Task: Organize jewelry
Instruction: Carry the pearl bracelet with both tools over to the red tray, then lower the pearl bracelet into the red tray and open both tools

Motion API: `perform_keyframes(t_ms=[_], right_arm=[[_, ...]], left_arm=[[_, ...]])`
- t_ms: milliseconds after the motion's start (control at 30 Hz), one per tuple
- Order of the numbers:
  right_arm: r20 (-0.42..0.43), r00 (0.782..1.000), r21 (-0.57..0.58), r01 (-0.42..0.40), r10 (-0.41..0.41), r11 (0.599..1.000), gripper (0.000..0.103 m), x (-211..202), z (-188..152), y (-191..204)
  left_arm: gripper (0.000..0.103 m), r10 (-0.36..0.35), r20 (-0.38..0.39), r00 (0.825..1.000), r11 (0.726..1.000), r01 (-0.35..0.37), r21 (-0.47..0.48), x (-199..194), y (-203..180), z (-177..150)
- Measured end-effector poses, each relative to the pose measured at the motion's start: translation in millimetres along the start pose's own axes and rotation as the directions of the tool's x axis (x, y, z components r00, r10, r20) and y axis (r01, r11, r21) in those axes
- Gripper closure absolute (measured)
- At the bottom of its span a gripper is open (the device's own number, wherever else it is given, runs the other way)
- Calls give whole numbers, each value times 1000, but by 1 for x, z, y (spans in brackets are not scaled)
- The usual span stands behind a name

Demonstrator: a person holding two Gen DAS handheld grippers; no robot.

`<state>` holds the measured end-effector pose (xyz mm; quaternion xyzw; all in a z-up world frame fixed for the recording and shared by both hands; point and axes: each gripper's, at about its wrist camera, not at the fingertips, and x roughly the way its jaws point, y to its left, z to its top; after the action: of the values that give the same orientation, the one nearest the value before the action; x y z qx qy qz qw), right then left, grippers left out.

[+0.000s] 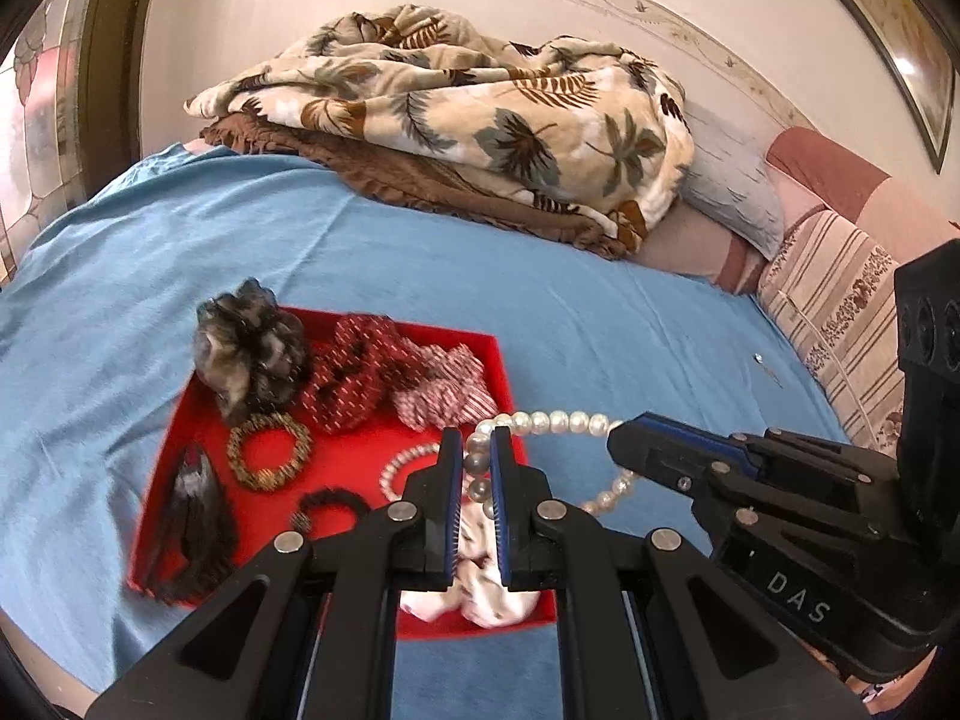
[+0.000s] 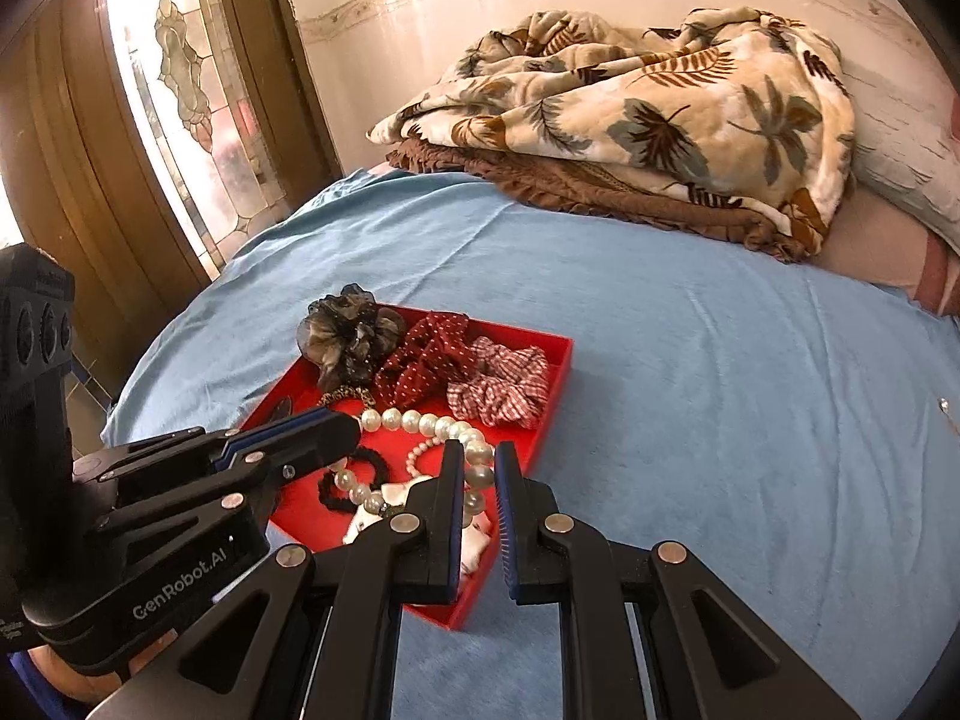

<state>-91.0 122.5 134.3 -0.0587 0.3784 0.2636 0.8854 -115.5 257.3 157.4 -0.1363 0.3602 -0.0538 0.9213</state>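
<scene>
In my left wrist view, a window (image 1: 36,120) glows at the far left edge. Below it the blue sheet (image 1: 540,312) spreads across the frame. On the sheet at lower left sits the red tray (image 1: 336,450). Inside it, from left to right, I see a dark feathery clip (image 1: 192,516), a gold bead bracelet (image 1: 270,450), a grey scrunchie (image 1: 252,348), a black hair tie (image 1: 327,504), a red dotted scrunchie (image 1: 354,378) and a checked scrunchie (image 1: 447,390).

At lower centre my left gripper (image 1: 478,444) is clenched on the pearl necklace (image 1: 552,421): the beads pass between its blue pads. The string runs rightward over the tray's edge to my right gripper (image 1: 624,441), which comes in from the right and is clamped on the other end, and the rest of the loop droops between them. A white scrunchie (image 1: 480,594) lies in the tray under the left jaws. At upper centre a leaf-print blanket (image 1: 480,108) is heaped, with pillows (image 1: 840,300) at the right edge.

In my right wrist view the left gripper (image 2: 351,429) enters from the left with pearls trailing from its tip, the necklace (image 2: 420,420) hangs above the tray (image 2: 540,444), and the right gripper (image 2: 478,468) at lower centre pinches the beads.
</scene>
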Motion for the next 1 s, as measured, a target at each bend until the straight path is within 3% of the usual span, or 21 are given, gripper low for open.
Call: perform_keyframes(t_ms=[300,667,800,1000], right_arm=[[-32,1000,-26,-1,0,1000,91,39,22,23],[-83,995,-8,-50,49,999,92,94,46,42],[-111,992,6,-60,60,998,92,110,45,43],[-150,987,23,-61,64,998,91,123,37,39]], left_arm=[[94,16,37,999,999,-18,35,9,30,20],[94,-49,-7,999,983,47,-179,36,110,29],[94,-53,-29,998,979,47,-198,44,116,25],[94,21,-53,998,990,-28,-139,53,105,17]])
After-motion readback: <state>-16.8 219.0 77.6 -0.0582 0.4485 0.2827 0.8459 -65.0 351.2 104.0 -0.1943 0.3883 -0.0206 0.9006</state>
